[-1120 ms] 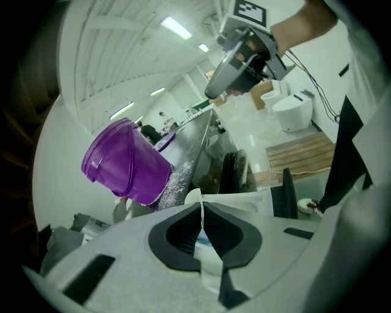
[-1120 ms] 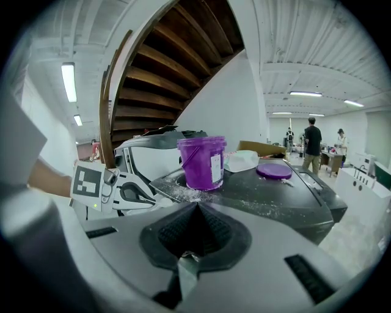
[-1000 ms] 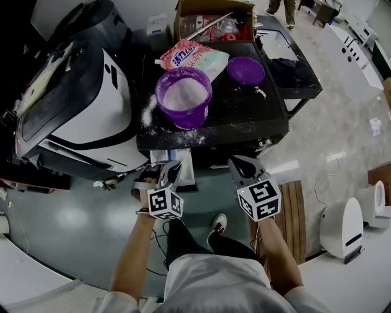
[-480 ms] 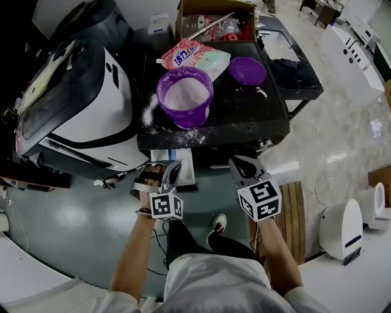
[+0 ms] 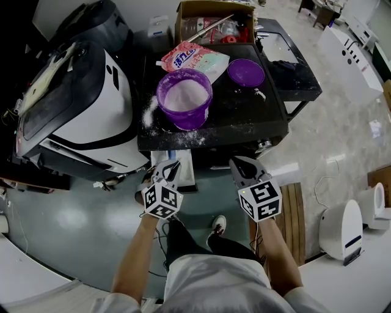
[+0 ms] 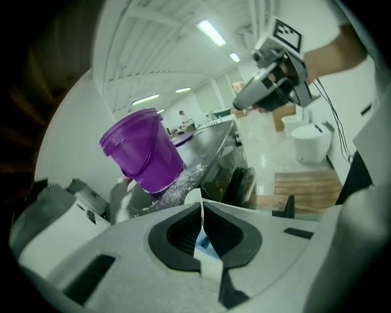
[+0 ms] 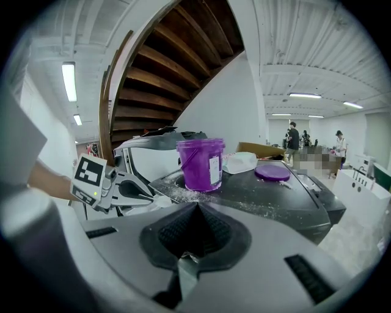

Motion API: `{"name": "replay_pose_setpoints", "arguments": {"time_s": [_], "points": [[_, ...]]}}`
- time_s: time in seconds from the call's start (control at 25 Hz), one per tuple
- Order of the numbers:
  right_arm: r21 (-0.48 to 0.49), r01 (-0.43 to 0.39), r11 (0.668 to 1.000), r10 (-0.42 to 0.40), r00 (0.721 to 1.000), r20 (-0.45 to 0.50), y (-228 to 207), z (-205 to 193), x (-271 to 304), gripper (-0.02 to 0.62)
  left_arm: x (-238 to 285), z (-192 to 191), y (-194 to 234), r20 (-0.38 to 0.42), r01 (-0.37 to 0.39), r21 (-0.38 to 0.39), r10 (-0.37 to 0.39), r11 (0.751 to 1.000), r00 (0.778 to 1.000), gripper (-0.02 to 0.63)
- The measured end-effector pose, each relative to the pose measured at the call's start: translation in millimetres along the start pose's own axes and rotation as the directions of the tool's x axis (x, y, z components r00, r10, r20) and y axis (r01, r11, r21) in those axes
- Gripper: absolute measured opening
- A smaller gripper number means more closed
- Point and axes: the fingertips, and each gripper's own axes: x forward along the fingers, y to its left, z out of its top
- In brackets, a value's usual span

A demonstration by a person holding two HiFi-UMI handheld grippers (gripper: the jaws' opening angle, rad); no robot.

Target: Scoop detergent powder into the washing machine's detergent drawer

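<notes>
Housing of a large white-and-black appliance fills the left of the head view, standing against a black glossy top. Just right of it and nearer the person, the left gripper is held low before that top's front edge. Its tip is over a white drawer-like part that juts out below the edge; whether they touch cannot be told. Its own view shows the jaws pressed almost together, pinching a small white-and-blue piece whose shape is mostly hidden between the pads. On the top behind it stands a purple plastic bucket, upright and open, with white detergent powder inside. Spilled white powder is scattered on the black surface at the bucket's left and along its front. A pink-and-teal detergent bag lies just behind the bucket, with an open cardboard box beyond it. To the bucket's right a round purple lid lies flat, apart from the bucket. The right gripper is held level with the left one and well apart from it, also before the top's edge; its jaws are pressed together with nothing between them. Farther right, a wooden slatted mat lies on the pale floor near a white rounded device.
</notes>
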Motion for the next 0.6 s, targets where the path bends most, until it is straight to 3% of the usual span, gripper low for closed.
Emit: {"name": "replay_pose_setpoints", "arguments": {"time_s": [0.08,0.12,0.2,0.28,0.4,0.44,0.48,0.6], "points": [[-0.002,0.001,1.0,-0.001,1.0,0.003,0.2,2.0,-1.2,-0.003,-2.8,-2.4,5.2,0.044,0.033,-0.207,-0.024,0.978,0.999,0.015],[-0.003,0.001,1.0,-0.001,1.0,0.005,0.6,3.1,-1.7,-0.003,-4.6,-3.8,8.2,0.073,0.055,-0.319,-0.033,0.946,0.997,0.015],[-0.004,0.001,1.0,-0.001,1.0,0.007,1.9,5.5,-2.7,-0.003,-8.5,-8.7,13.5,0.123,0.096,-0.521,-0.037,0.848,0.992,0.015],[-0.008,0.001,1.0,0.0,1.0,0.011,3.7,8.9,-3.6,-0.003,-13.8,-14.3,17.7,0.16,0.128,-0.661,-0.029,0.74,0.987,0.015],[-0.018,0.003,1.0,-0.002,1.0,0.02,5.9,16.1,-5.0,-0.003,-23.8,-16.6,25.6,0.233,0.185,-0.786,0.005,0.59,0.973,0.015],[-0.021,0.004,1.0,-0.004,1.0,0.023,6.4,19.1,-5.5,-0.003,-27.7,-15.9,28.8,0.254,0.201,-0.806,0.019,0.556,0.967,0.015],[-0.024,0.006,1.0,-0.005,1.0,0.027,7.2,22.7,-6.2,-0.003,-32.0,-14.8,31.9,0.271,0.212,-0.815,0.031,0.539,0.962,0.015],[-0.034,0.013,0.999,-0.011,0.999,0.043,8.9,38.2,-9.3,-0.003,-47.1,-8.4,43.6,0.308,0.228,-0.808,0.059,0.544,0.95,0.015]]}}
